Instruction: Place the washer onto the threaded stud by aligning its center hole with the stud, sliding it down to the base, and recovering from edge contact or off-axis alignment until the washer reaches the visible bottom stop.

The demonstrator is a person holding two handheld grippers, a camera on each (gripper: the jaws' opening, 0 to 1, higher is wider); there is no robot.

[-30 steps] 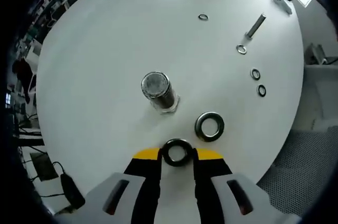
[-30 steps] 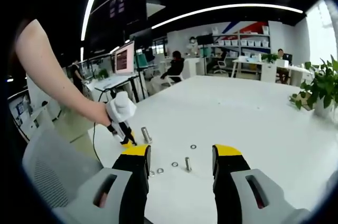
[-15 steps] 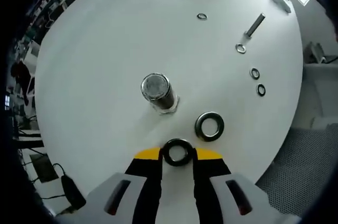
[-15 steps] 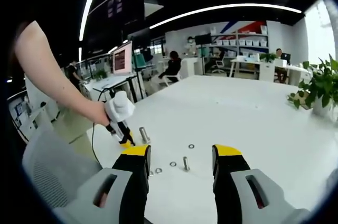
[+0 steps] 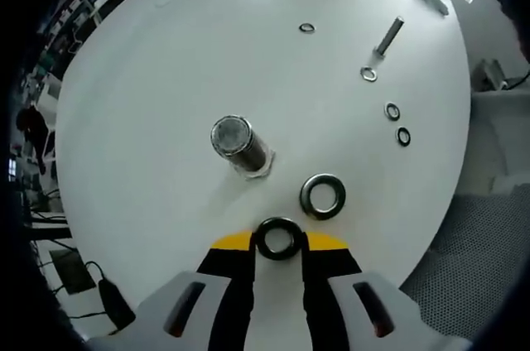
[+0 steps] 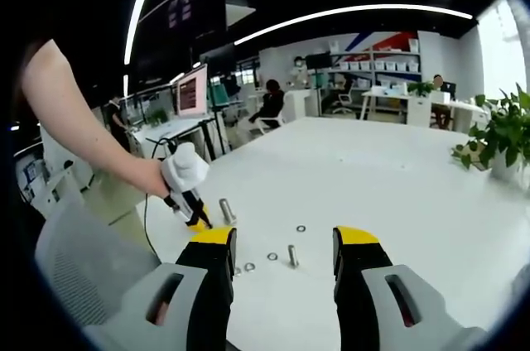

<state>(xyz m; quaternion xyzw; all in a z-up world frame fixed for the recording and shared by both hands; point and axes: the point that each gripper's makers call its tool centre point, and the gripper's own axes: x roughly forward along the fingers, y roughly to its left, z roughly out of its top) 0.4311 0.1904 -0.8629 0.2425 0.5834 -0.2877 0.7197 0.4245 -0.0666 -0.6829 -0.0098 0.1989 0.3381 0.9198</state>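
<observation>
Left gripper (image 5: 277, 243) pinching washer (image 5: 277, 238) by rim, hovering short of threaded stud (image 5: 238, 143) on bench (image 5: 149, 78). Right gripper (image 6: 281, 256) spread wide, holding nothing. Risk imo: hole off-axis, washer edge catches stud top, cocks or pops out. Spare washer (image 5: 323, 195) nearby, easy to bump.

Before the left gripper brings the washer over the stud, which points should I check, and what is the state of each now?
1. Washer held between the left gripper tips: ok.
2. Washer hole over the threaded stud: not ok, the stud stands apart, further up the left gripper view.
3. Stud upright on its base: ok.
4. Path to the stud clear: ok, the second large washer lies off to the side.
5. Right gripper out of the way: ok, open and empty.
6. Washer level in the jaws: cannot tell.
</observation>
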